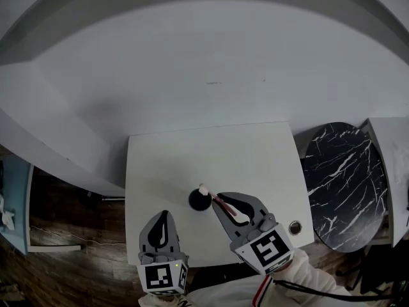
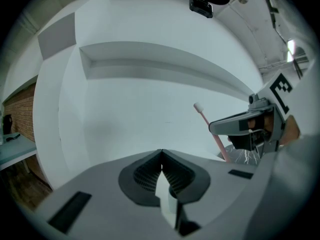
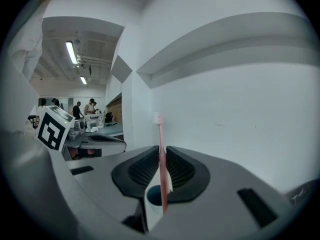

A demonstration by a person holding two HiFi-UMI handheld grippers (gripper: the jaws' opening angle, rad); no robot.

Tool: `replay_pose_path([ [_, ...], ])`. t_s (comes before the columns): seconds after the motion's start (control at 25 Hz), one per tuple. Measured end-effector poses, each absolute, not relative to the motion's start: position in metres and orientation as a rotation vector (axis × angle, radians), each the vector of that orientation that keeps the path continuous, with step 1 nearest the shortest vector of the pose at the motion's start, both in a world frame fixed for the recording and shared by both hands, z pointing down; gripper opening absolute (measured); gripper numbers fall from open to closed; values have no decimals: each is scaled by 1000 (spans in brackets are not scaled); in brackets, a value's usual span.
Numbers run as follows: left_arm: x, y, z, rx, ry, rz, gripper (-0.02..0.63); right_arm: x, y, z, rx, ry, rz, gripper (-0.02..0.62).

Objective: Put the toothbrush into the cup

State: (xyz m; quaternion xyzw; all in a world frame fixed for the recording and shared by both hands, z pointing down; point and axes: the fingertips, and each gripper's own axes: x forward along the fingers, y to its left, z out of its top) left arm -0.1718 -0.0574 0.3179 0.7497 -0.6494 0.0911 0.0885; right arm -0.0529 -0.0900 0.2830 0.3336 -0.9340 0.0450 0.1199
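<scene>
Right gripper (image 3: 161, 153) pinched the pink toothbrush (image 3: 160, 134) upright, bristles up, near the dark cup (image 1: 198, 201). Left gripper (image 2: 161, 153) jaws were pressed together, empty. Both cubes carried black-and-white square markers (image 1: 268, 248).

No words, numbers or brand names can be read anywhere in these views. The only printed signs we find are black-and-white square markers. One set stands on the left marker cube (image 1: 163, 278) at the back of the left gripper (image 1: 165, 215). Another stands on the right marker cube (image 1: 268, 248) at the back of the right gripper (image 1: 220, 202). They are block patterns, not letters or figures. In the left gripper view we see the right marker cube (image 2: 281, 91) at the right edge. In the right gripper view the left marker cube (image 3: 52, 129) shows at the left.
</scene>
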Motion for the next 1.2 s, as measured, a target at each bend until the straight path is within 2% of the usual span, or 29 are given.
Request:
replay_pose_path([
  [1.2, -182, -102, 404, 2157, -1894, 311, 11, -89, -147, 342, 1142, -2781, 215, 51],
])
